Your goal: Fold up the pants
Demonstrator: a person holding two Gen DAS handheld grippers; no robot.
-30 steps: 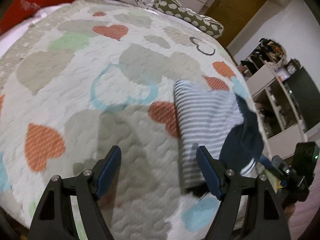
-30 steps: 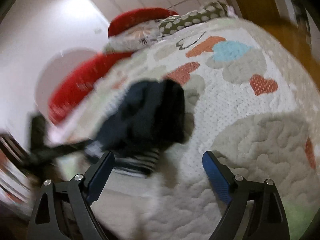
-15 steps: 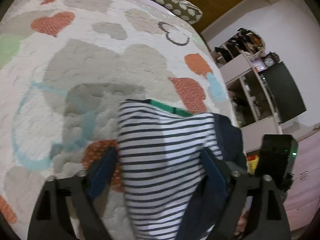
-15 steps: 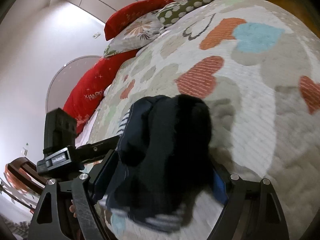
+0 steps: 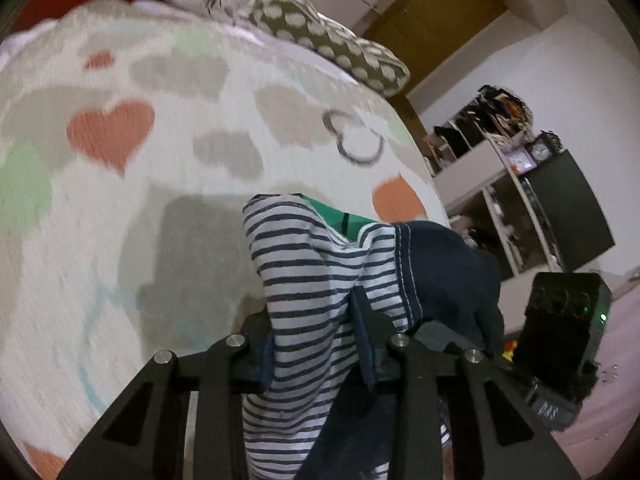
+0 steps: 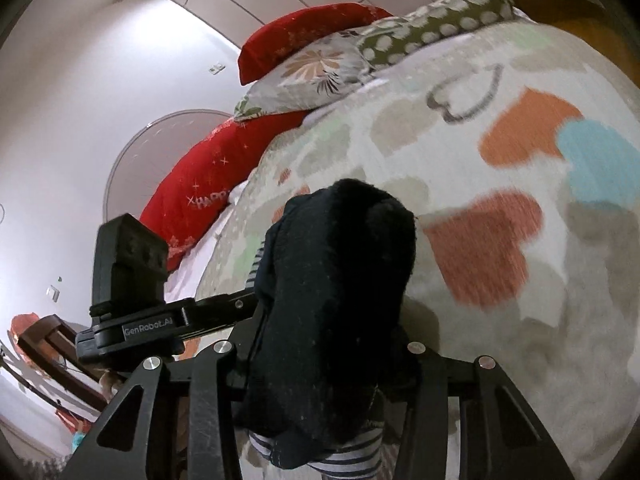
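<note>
Striped navy-and-white cotton pants (image 5: 308, 300) with a dark navy outer side are pinched between the closed-in fingers of my left gripper (image 5: 316, 344), the cloth rising up and forward from its tips above the heart-patterned quilted bedspread (image 5: 120, 200). My right gripper (image 6: 320, 356), just beside it, clamps the dark navy bunch of the same garment, which bulges ahead of its tips over the bed.

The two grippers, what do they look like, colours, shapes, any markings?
Both the left gripper and the right gripper have matte black frames with triangular cut-outs and silver round screw heads. Dark blue fingers show on the left. Seen from the right wrist, the left unit's black body reads "GenRobot.AI". No cables or sleeves show.
</note>
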